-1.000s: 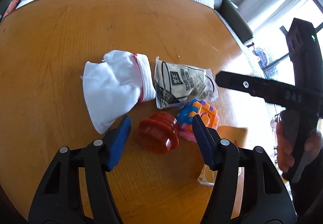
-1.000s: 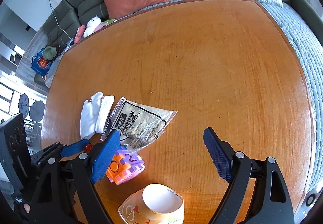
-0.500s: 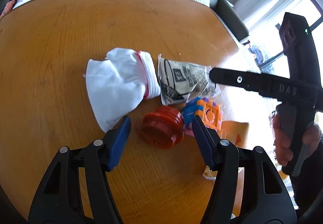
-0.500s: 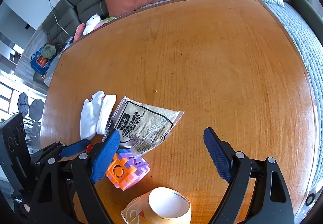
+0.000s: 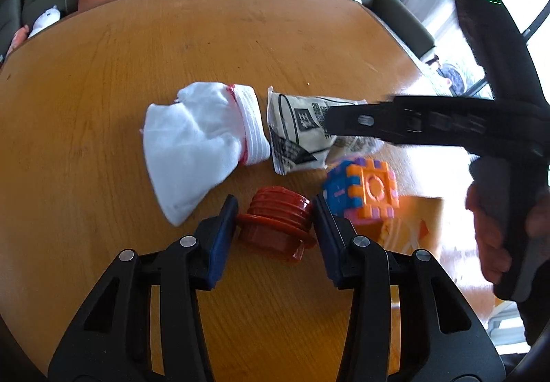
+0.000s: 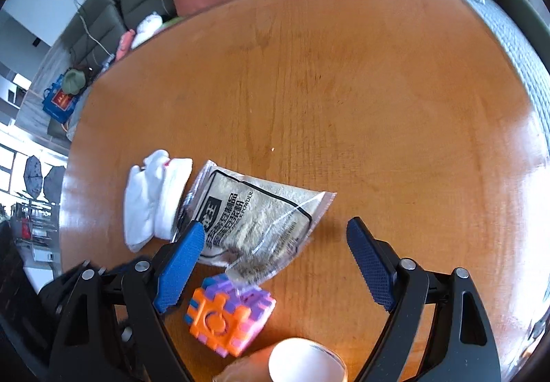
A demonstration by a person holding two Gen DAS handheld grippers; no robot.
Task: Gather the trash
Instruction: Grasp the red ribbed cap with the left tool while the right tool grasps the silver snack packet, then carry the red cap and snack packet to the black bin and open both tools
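Red cap (image 5: 276, 224) sits on the wooden table (image 5: 103, 72), directly between the blue pads (image 5: 223, 230) of the left gripper (image 5: 275, 227). Jaws closing on it; pads look at or nearly at the cap's sides, firm contact not confirmed, so treat it as not yet gripped.

Relative to the cap:
- white sock (image 5: 202, 141) just beyond and to the left, toe nearly at the left pad
- printed powder sachet (image 5: 299, 134) beyond, right of the sock and touching it
- orange-purple puzzle cube (image 5: 364, 189) just to the right, close behind the right pad
- paper cup (image 6: 302, 361) further right, on its side near the table's near edge

Right gripper (image 6: 275, 261) hovers over the sachet's near corner, jaws closing from wide, nothing pinched. The sachet lies between them but below the pads, as far as I can tell.

Doing the cap grab well, my read:
- cap is ribbed and flanged; seat pads on the ribbed barrel above the flange, square on, or it'll squirt out
- finish closing before lifting
- keep the right pad clear of the cube, otherwise the cube gets dragged

Room: far half of the table is bare, plenty of clearance there. Near side is crowded, both grippers work close together, and the right one crosses the left wrist view above the sachet. Lift straight up, then go.
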